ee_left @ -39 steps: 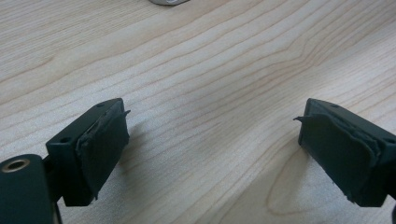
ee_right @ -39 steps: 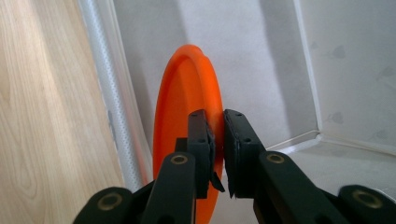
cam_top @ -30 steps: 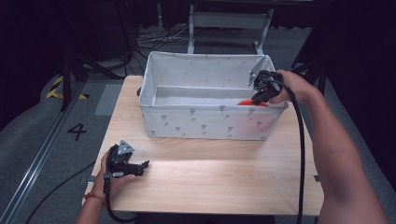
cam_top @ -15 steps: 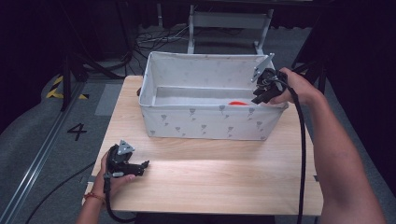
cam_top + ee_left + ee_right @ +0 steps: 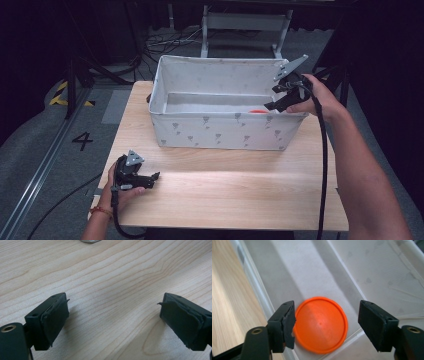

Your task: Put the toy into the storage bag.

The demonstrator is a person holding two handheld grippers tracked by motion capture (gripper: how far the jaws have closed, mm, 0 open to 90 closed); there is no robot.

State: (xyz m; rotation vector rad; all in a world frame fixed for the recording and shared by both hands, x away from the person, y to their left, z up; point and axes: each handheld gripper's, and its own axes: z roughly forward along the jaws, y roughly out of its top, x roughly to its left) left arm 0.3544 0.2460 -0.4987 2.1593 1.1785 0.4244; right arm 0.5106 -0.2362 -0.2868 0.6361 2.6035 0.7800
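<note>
One orange disc (image 5: 320, 325) is lying flat on the floor of the white fabric bin (image 5: 220, 132), in the bin's near right corner. The right tongs (image 5: 325, 323) are hanging over that corner, and their jaws have just been opening. A second ago they were squeezed together with something orange at their tips; now they are standing wide apart, and the disc is resting on the bin floor below them with nothing pressing on it. To me that means the disc is being let go, so the job of putting it in the bin looks done for this piece.

From the right gripper view, the disc is sitting under the gap between the two jaws, closer to the left jaw, whose tip is overlapping the disc's edge in the picture. I cannot tell if that jaw is brushing the disc.

Down at the near left of the wooden table (image 5: 240, 195), the left tongs (image 5: 113, 315) are waiting low over the bare wood, well apart from the bin. Their jaws are spread wide with nothing between them.
</note>
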